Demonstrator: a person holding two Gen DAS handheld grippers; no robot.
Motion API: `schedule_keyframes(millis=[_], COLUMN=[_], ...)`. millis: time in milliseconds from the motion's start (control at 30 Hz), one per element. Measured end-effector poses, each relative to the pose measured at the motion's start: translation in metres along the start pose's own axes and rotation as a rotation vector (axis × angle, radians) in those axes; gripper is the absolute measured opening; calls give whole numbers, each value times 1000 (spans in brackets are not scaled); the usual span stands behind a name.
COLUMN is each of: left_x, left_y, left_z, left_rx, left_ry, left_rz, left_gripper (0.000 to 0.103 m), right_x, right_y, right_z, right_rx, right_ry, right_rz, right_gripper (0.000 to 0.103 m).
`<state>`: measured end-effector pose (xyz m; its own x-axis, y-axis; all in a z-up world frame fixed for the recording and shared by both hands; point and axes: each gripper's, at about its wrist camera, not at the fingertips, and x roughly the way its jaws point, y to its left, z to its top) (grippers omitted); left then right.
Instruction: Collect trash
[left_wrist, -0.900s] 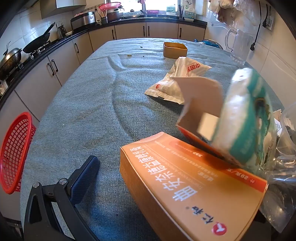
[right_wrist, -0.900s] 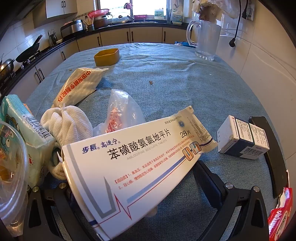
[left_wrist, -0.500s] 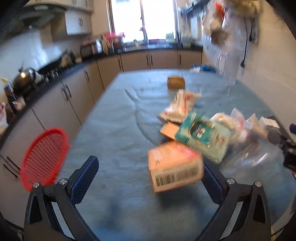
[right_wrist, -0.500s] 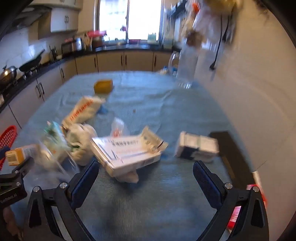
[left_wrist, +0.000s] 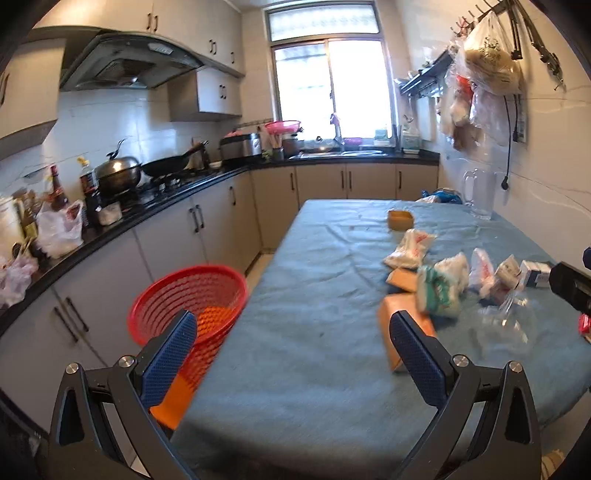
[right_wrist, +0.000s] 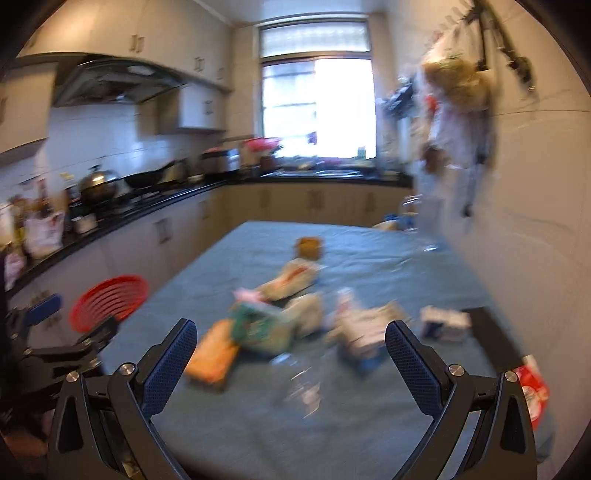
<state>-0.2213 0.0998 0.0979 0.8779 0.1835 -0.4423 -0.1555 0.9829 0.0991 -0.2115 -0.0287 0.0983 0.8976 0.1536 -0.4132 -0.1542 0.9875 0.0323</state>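
A pile of trash lies on the blue-grey tablecloth: an orange medicine box, a green tissue pack, a white cloth, a clear plastic bag, white packets and a small white box. A red mesh basket stands left of the table. My left gripper is open and empty, pulled back from the near table edge. My right gripper is open and empty, back from the blurred pile. The basket also shows in the right wrist view.
A small yellow tub and a glass pitcher stand at the far end of the table. Kitchen counters with pans run along the left. Bags hang on the right wall. A red packet lies at the table's right edge.
Both grippers have pulled back and up from the pile. The orange box and the white box that filled the views now lie on the table. The basket has come into view.
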Motion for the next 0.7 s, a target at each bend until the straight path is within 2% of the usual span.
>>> schedule_keyframes(millis=[200, 300, 433, 567, 700], left_x=[-26, -31, -32, -28, -30], left_y=[29, 49, 65, 78, 83], left_z=[-25, -41, -58, -61, -64], left_rx=[-55, -104, -119, -178, -181], left_ry=[-23, 3, 24, 36, 30], left_rz=[89, 115, 175, 193, 202], left_gripper=[103, 103, 103, 103, 103], right_x=[-16, -22, -28, -24, -23], right_y=[26, 41, 56, 70, 75], right_z=[-17, -28, -36, -42, -43], right_rx=[6, -15, -41, -79, -103], right_ry=[-20, -32, -31, -7, -2], right_rz=[82, 115, 145, 161, 154], right_gripper=[103, 103, 103, 103, 103])
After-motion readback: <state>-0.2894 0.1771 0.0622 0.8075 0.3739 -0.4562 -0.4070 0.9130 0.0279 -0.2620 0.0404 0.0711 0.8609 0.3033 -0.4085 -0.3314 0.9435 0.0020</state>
